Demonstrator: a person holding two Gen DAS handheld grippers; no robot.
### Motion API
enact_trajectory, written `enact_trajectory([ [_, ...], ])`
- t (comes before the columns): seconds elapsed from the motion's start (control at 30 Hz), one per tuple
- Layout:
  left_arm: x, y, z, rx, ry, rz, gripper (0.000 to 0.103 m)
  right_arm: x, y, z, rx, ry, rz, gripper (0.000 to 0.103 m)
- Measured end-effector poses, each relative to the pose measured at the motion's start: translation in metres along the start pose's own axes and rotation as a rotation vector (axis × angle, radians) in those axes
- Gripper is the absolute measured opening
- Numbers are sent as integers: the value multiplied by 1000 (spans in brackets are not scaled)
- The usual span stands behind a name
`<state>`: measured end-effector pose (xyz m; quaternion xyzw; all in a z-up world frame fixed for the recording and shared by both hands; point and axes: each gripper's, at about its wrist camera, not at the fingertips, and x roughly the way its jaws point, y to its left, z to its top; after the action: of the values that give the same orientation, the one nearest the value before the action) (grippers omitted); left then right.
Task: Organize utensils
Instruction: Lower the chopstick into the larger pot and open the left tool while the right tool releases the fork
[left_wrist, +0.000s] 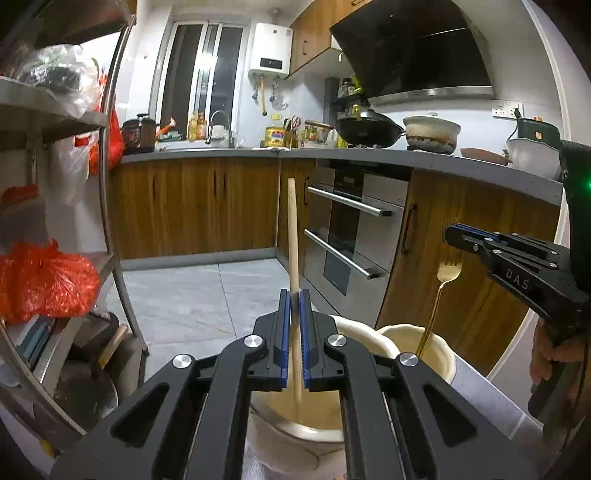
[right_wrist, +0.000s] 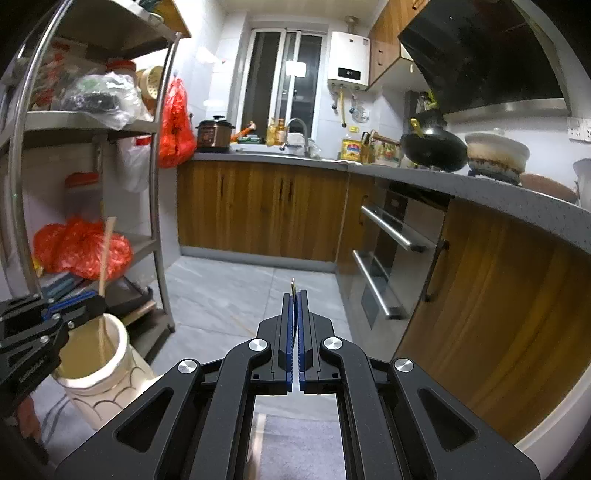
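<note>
- The left tool (left_wrist: 294, 295) is clenched on a wooden stick (left_wrist: 293, 236), most likely a utensil handle; its lower end is hidden in the pot, so I cannot tell which utensil.
- The stick stands nearly upright between the blue pads (left_wrist: 284, 325), its top rising well above them and its lower end dipping into a cream pot (left_wrist: 295, 432) just under the tool.
- A second cream pot (left_wrist: 439, 354) stands touching the first, on its right in the left view.
- A gold fork (left_wrist: 441, 291) stands in that second pot, tines up, leaning slightly to the right.
- The right tool (right_wrist: 294, 295) is clenched, with a thin gold edge showing at the tips of its pads; in the left view it hangs just above the fork's tines, so whether it grips the fork is unclear.
- Seen from the right wrist, the left tool holds the stick over a white ribbed pot (right_wrist: 99, 373), which stands on a grey cloth (right_wrist: 295, 443).
- A hand (left_wrist: 554, 354) grips the right tool's handle at the right edge of the left view.
- Behind are a metal shelf (right_wrist: 92, 122) with red bags (right_wrist: 85, 251), wooden cabinets, an oven (left_wrist: 351, 236), and a worktop (right_wrist: 480, 184) carrying a wok (right_wrist: 436, 147).
</note>
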<state>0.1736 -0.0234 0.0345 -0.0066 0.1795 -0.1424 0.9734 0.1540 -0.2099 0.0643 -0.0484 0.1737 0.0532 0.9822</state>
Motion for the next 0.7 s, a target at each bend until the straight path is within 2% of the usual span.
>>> enact_trajectory([
  [0.27, -2, -1, 2, 24, 18, 21, 7, 2, -4, -2, 12, 8, -9, 3],
  [0.3, -3, 0, 2, 24, 18, 27, 8, 2, -4, -2, 15, 10, -8, 4],
  [0.33, -4, 0, 3, 21, 19, 30, 15, 2, -4, -3, 17, 11, -8, 5],
  [0.37, -5, 2, 4, 14, 19, 33, 25, 2, -5, -2, 17, 11, -7, 8],
  [0.43, -7, 3, 5, 5, 12, 42, 33, 2, -5, -2, 21, 9, -6, 15],
  [0.5, -10, 5, 8, 5, 9, 49, 34, 0, -5, -2, 29, 5, -5, 30],
  [0.53, -11, 5, 9, 4, 8, 54, 36, -2, -6, -2, 32, 0, -4, 34],
  [0.6, -15, 6, 11, 2, 6, 55, 43, -7, -8, 0, 43, -7, 5, 46],
  [0.63, -17, 6, 12, 3, 4, 58, 50, -11, -10, 1, 52, -14, 8, 51],
  [0.7, -22, 5, 14, 4, 4, 60, 55, -18, -12, 2, 65, -26, 13, 67],
])
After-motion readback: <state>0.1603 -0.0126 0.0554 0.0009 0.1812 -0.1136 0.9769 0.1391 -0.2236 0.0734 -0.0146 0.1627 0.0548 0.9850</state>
